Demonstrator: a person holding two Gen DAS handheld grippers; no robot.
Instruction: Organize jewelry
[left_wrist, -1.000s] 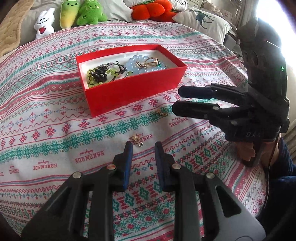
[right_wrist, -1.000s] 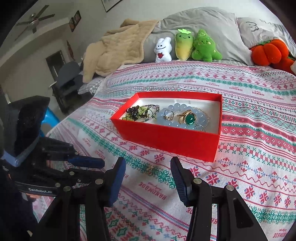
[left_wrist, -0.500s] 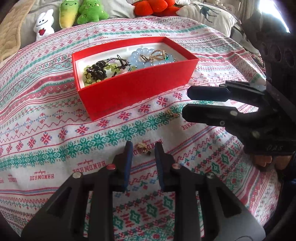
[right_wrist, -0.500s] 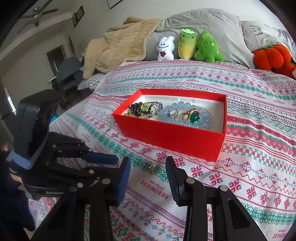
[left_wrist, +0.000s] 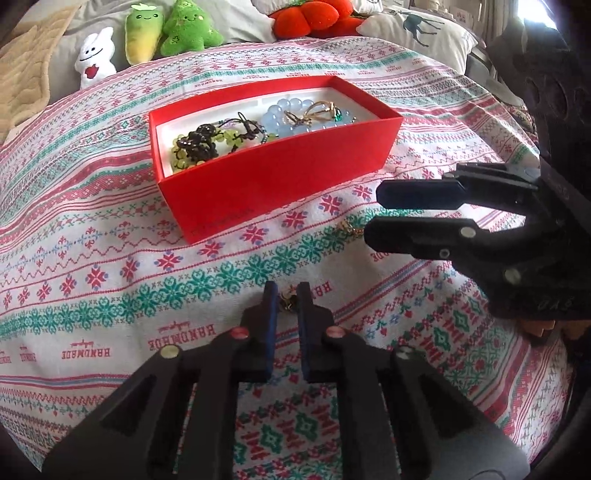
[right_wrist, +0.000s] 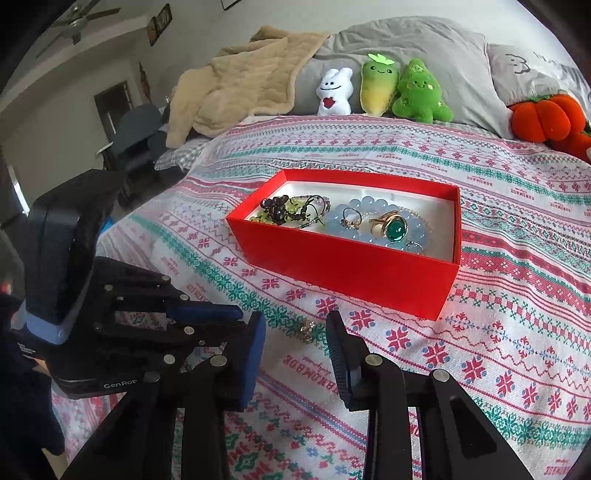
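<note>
A red box (left_wrist: 280, 177) sits on the patterned bedspread and holds beaded bracelets and rings, one with a green stone (right_wrist: 396, 229). My left gripper (left_wrist: 286, 295) has its jaws narrowed around a small gold earring (left_wrist: 287, 298) lying on the cloth; whether the pads touch it is unclear. My right gripper (right_wrist: 295, 332) is open, with a second small gold piece (right_wrist: 307, 329) on the cloth between its fingertips. That piece also shows in the left wrist view (left_wrist: 349, 228), just left of the right gripper's fingers (left_wrist: 417, 192).
Plush toys (right_wrist: 380, 88), an orange pumpkin plush (right_wrist: 546, 118), grey pillows and a beige blanket (right_wrist: 243, 85) line the head of the bed. A chair (right_wrist: 136, 129) stands beside the bed at left. The box's near wall (right_wrist: 347, 273) stands just beyond both grippers.
My left gripper moved forward until the earring lay between its fingers, then narrowed. My right gripper came down and forward around the second gold piece, its gap somewhat narrower than a second ago.
</note>
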